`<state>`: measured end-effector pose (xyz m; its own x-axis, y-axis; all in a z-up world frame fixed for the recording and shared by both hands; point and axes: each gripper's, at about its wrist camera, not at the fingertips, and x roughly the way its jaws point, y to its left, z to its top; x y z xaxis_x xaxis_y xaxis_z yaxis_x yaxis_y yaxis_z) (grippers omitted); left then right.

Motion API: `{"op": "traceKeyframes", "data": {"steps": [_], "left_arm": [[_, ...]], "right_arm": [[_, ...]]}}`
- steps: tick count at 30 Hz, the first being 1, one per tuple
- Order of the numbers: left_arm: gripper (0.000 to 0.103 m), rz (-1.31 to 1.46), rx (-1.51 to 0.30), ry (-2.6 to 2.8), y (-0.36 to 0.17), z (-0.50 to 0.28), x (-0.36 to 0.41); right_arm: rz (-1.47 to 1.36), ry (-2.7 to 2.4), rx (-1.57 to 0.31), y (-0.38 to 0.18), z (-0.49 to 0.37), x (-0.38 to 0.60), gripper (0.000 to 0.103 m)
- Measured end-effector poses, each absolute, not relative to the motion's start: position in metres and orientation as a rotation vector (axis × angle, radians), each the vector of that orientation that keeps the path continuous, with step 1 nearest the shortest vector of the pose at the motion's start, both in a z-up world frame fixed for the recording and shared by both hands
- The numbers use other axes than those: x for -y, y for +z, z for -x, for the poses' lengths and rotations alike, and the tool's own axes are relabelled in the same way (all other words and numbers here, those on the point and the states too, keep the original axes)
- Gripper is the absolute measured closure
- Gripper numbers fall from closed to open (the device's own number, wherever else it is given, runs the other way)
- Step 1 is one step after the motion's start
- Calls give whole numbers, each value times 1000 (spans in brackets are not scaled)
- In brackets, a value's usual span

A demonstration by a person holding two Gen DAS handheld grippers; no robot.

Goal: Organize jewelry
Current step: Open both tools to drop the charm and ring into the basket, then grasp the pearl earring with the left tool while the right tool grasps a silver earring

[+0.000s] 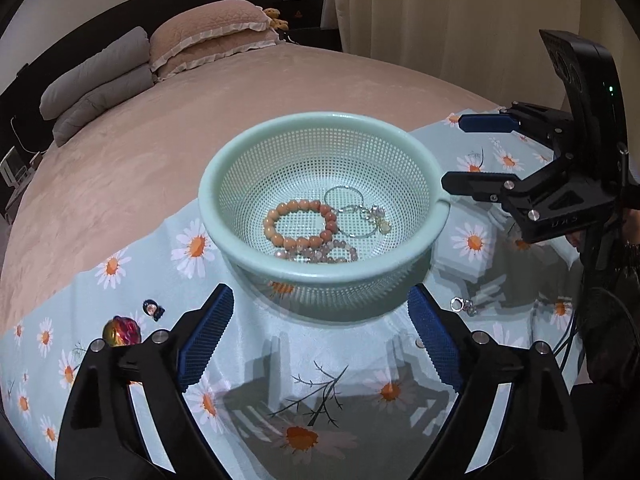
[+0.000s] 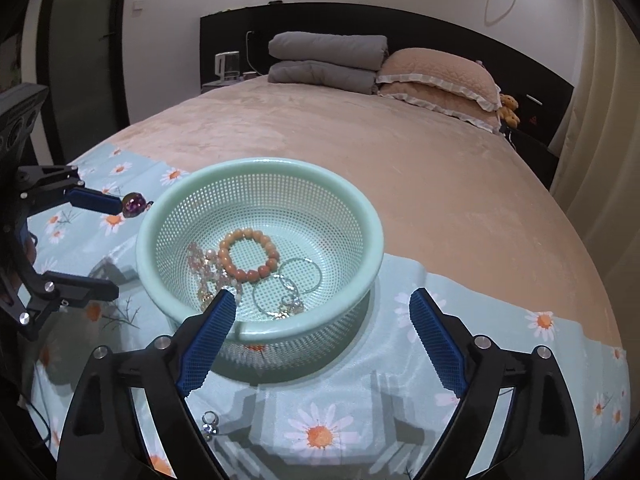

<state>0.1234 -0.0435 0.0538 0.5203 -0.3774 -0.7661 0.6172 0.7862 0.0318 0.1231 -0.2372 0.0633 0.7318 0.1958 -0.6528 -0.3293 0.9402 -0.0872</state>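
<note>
- So there's a mint green basket sitting on a daisy-print cloth spread over the foot of a bed.
- Inside the basket: an orange bead bracelet, a paler pinkish bead bracelet right next to it, and a thin silver bangle with little charms on it. All three are bunched together on the bottom.
- Left gripper has its jaws wide open with nothing between them, sitting just in front of the basket over the cloth.
- Right gripper is the same deal: jaws wide open and empty, one finger tip overlapping the near rim of the basket in its own view.
- Still out on the cloth: a shiny multicoloured ball-shaped piece and a small dark charm off to the left of the basket, plus a small silver ring on the other side, near the right gripper.
- Pillows and folded grey bedding are stacked up at the head of the bed, well away from all this.
</note>
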Motion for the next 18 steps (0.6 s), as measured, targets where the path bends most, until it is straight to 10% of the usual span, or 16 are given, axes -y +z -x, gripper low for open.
{"op": "traceKeyframes", "data": {"steps": [18], "left_arm": [[24,-443,-956,-727,-8,-102,92]], "right_arm": [[210,384,-823,6,-86,227,19]]}}
